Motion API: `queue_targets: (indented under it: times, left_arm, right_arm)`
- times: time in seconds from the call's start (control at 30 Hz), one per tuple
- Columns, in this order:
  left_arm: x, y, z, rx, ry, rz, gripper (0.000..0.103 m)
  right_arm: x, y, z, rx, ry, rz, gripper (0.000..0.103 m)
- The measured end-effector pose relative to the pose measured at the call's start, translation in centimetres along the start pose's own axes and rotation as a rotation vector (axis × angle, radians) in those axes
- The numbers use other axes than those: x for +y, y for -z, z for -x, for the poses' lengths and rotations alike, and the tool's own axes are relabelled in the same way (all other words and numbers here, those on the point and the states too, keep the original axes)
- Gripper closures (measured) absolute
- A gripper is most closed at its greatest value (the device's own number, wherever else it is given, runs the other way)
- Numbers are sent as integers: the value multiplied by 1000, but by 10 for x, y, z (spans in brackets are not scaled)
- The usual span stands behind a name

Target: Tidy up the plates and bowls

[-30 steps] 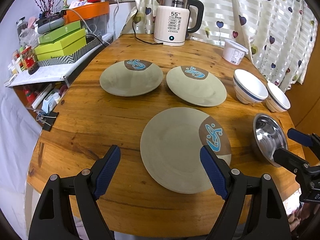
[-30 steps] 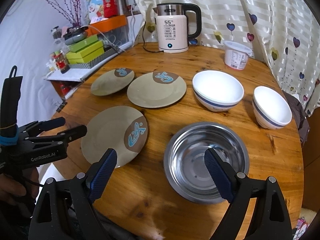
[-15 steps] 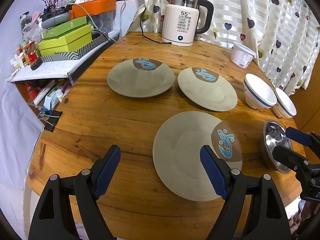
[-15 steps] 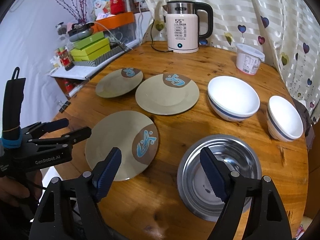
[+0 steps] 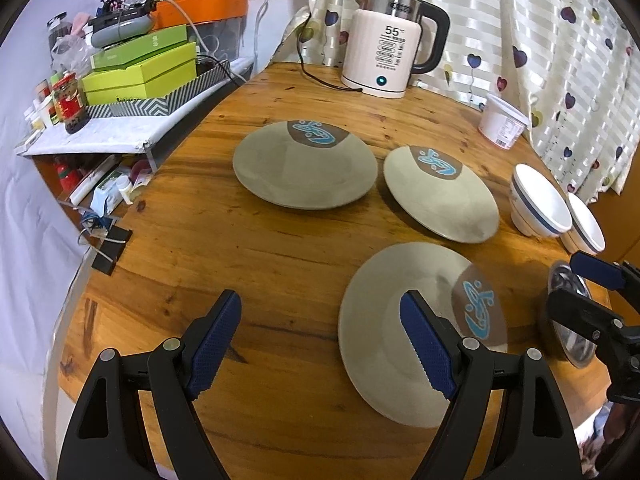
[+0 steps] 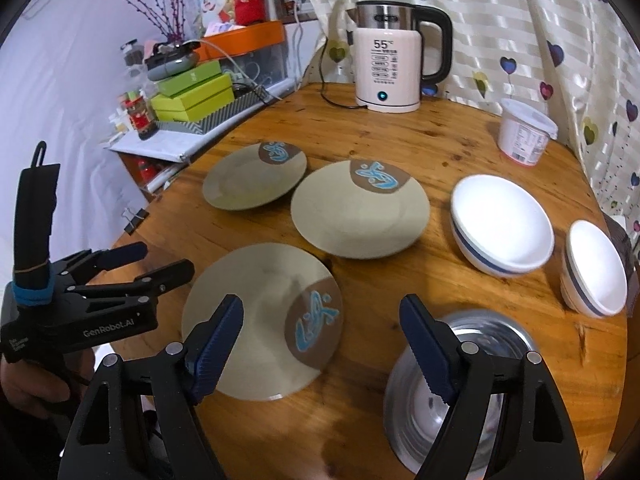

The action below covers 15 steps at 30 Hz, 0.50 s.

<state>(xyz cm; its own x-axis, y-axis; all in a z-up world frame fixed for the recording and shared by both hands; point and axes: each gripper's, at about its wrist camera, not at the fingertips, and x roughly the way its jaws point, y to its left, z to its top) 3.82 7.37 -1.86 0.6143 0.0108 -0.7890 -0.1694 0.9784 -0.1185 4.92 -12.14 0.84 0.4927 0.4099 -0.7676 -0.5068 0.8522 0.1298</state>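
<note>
Three grey plates with a brown patch and blue fish lie on the round wooden table (image 5: 260, 248): a near plate (image 5: 404, 328) (image 6: 260, 320), a far left plate (image 5: 304, 164) (image 6: 252, 180) and a far right plate (image 5: 440, 192) (image 6: 360, 212). Two white bowls with blue stripes, a large one (image 6: 502, 226) and a small one (image 6: 596, 268), stand at the right. A steel bowl (image 6: 460, 392) sits near the front right. My left gripper (image 5: 320, 346) is open, over the table left of the near plate. My right gripper (image 6: 322, 346) is open, between the near plate and the steel bowl.
A white kettle (image 5: 386, 56) with its cord and a white tub (image 5: 502, 126) stand at the table's far side, before a curtain. A side shelf with green boxes (image 5: 140, 72) and small jars is beyond the left edge.
Both grippers have swung to the left, so the plates and bowls sit further right in both views. Nothing on the table has moved. Both grippers stay open.
</note>
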Motion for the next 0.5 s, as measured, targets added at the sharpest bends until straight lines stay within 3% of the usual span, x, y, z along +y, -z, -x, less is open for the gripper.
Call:
queue_targets:
  times: [0.3,0.5]
  left_arm:
    - [27,-23,-4,-24,3,54,21]
    - [43,-40,-13,-22,11,88,27]
  right_arm:
    - [12,-34,-17,4,-38,20,22]
    - [15,-62,-33,26,-65,25,26]
